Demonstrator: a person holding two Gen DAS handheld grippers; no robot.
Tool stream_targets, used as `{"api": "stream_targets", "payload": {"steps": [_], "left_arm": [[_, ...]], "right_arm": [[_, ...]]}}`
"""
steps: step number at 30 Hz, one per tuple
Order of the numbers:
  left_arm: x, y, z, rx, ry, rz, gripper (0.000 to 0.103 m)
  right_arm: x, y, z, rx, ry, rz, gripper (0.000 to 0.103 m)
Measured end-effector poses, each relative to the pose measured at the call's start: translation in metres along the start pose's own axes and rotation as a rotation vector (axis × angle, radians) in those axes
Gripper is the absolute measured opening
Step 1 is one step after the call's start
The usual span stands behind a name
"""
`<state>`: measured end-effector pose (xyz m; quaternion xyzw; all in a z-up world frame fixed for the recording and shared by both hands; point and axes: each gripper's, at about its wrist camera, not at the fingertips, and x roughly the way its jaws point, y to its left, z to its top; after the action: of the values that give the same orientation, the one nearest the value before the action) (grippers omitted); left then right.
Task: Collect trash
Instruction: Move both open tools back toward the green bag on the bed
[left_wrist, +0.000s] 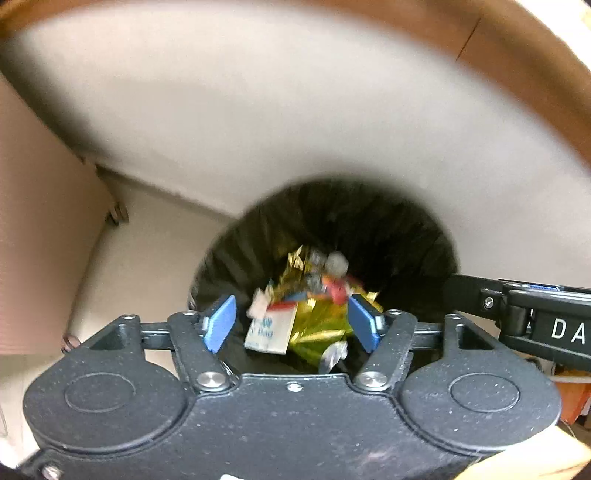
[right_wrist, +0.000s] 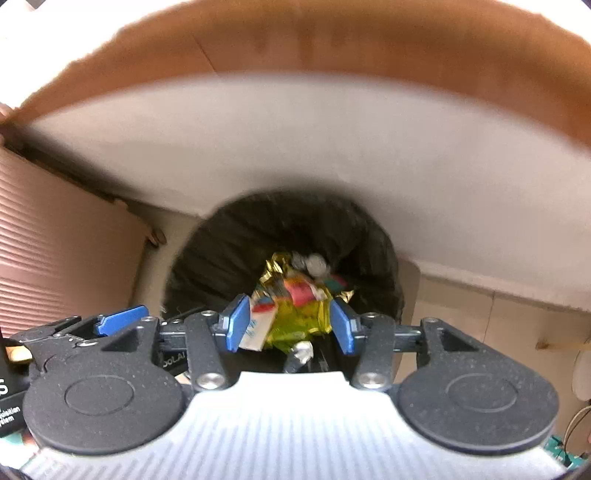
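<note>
- Left wrist view: the jaws of the left gripper (left_wrist: 291, 323) are wide open and hold nothing. Both blue pads (left_wrist: 221, 323) have empty space between them.
- The left gripper hangs right over a round bin (left_wrist: 406, 236) with a black bag inside.
- Down in the bin lies the trash (left_wrist: 314, 314): a shiny gold wrapper (left_wrist: 321, 321), a white packet (left_wrist: 269, 328) with blue print, a red scrap and some crumpled silver bits. It is blurry.
- A black part of the right gripper (left_wrist: 517, 310) pokes in from the right side.
- The bin stands on a pale floor (left_wrist: 147, 240), under a white wall, next to a brown cardboard sheet (left_wrist: 40, 221).
- Right wrist view: the jaws of the right gripper (right_wrist: 290, 326) are wide open too, and they hold nothing.
- It also hangs over the bin (right_wrist: 221, 240), and the trash (right_wrist: 295, 306) sits low inside it, past the pads.
- The left gripper (right_wrist: 110, 321) shows at the left edge, just beside the right one.
</note>
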<state>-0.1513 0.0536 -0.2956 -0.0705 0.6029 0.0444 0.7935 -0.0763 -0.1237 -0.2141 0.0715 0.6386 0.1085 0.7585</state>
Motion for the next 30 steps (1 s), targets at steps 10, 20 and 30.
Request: {"api": "stream_targets", "payload": {"steps": [10, 20, 30], "left_arm": [[-0.141, -0.010, 0.079, 0.093, -0.295, -0.052, 0.084], [-0.208, -0.035, 0.209, 0.073, -0.489, -0.121, 0.085], [-0.163, -0.081, 0.352, 0.012, -0.517, -0.074, 0.087]], "right_arm": [[-0.156, 0.019, 0.061, -0.006, -0.293, -0.012, 0.070], [-0.246, -0.012, 0.188, 0.013, -0.528, -0.037, 0.074], [-0.230, -0.038, 0.350, -0.016, -0.520, 0.043, 0.080]]}}
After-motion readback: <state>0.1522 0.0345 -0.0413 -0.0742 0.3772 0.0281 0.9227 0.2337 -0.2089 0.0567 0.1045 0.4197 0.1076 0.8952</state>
